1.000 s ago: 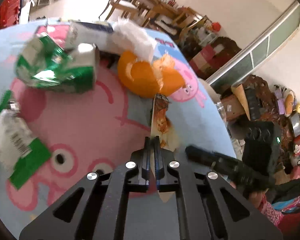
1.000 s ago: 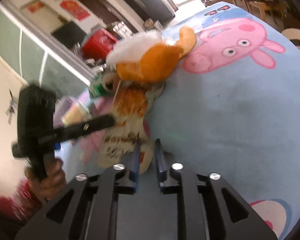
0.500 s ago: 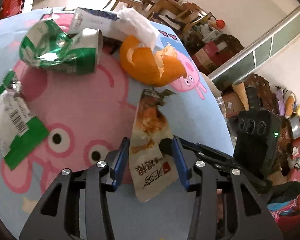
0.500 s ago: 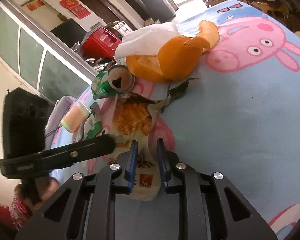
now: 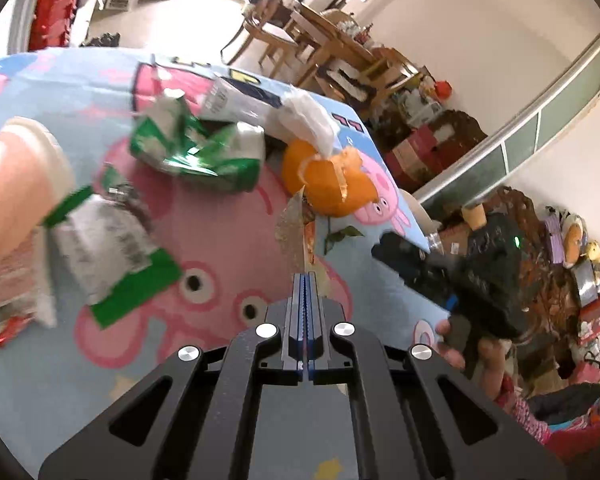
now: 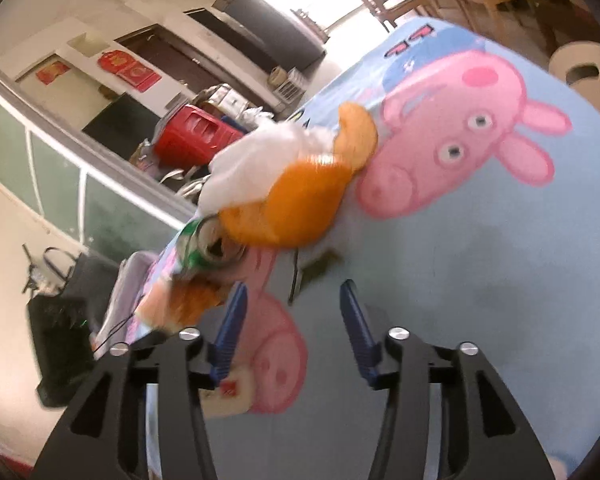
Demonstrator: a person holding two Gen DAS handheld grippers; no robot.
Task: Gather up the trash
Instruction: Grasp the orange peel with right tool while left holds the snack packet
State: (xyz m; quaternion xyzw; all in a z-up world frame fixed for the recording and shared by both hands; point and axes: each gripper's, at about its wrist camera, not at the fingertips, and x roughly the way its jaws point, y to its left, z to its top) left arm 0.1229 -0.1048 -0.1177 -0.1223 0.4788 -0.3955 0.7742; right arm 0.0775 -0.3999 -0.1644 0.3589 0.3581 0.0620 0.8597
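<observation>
Snack wrapper (image 5: pixel 296 232) edge-on, apparently pinched in left tool (image 5: pixel 305 280); right tool (image 6: pixel 292 300) just spread, empty.

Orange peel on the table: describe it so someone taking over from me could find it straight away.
Start from the cartoon-pig tablecloth that covers the table and go to the litter heap at its far side. The orange peel lies at the heap's right end, right of the crushed green can, with a white crumpled tissue on top. It is the only bright orange, curled, cup-shaped piece there.
</observation>
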